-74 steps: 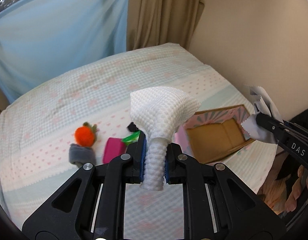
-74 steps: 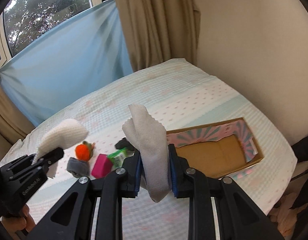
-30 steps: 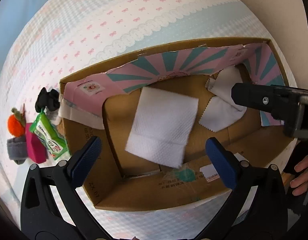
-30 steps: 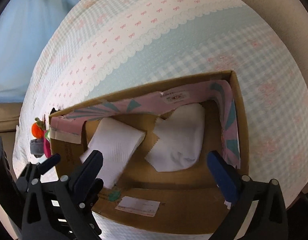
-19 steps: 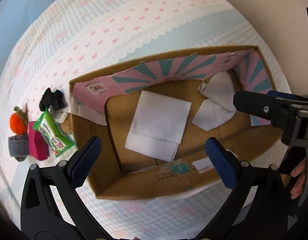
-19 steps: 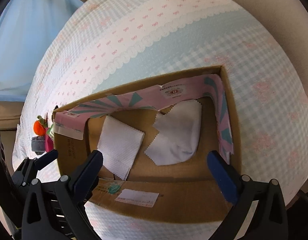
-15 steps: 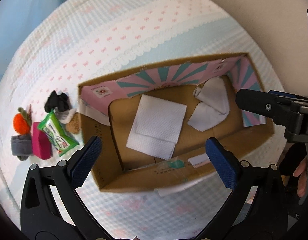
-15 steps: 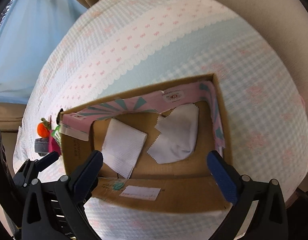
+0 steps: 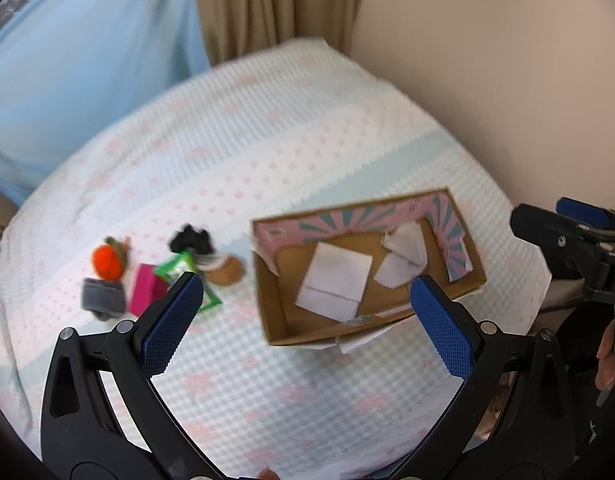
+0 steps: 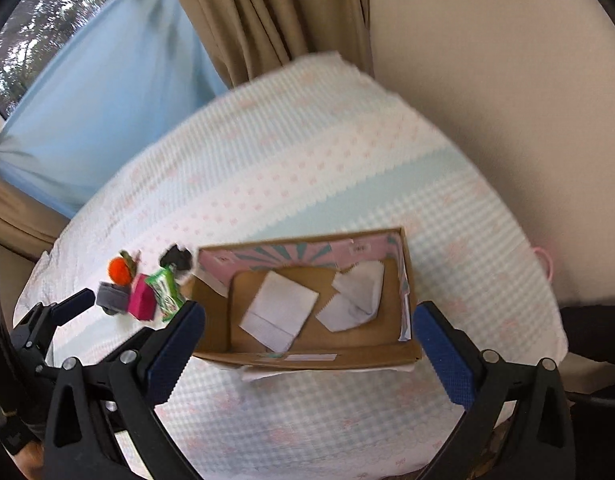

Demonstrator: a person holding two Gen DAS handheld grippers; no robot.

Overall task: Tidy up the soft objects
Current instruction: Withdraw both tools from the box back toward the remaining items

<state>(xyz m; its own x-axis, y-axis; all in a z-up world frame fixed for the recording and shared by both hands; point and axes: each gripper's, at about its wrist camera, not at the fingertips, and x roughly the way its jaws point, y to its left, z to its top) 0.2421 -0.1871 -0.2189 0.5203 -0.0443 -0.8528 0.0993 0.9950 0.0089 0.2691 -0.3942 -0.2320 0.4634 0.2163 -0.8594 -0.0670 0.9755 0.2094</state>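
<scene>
Both tools are released and carry nothing. The left tool hangs above the bed with its blue pads spread wide; the right tool does the same, its jaws framing the near wall of the cardboard box.

In that box lie two pieces, flat on the brown floor: a white waffle-textured cloth toward the left and a pale grey cloth with pinked edges toward the right, just beside each other.

Outside the box, to its left on the bedspread, a small cluster waits: an orange plush fruit, a grey fabric roll, a magenta block, a green packet, a black soft item and a brown pad. They sit close together, some touching, and the blur hides exactly which.

The likely next step is a pick from this cluster, and the crowding is the hazard: wide jaws closing there could catch two things at once or nudge a neighbour away. The bedding gives underfoot, so a low pinch may gather bedspread with the object. The light box may also slide if a tool knocks its wall.
</scene>
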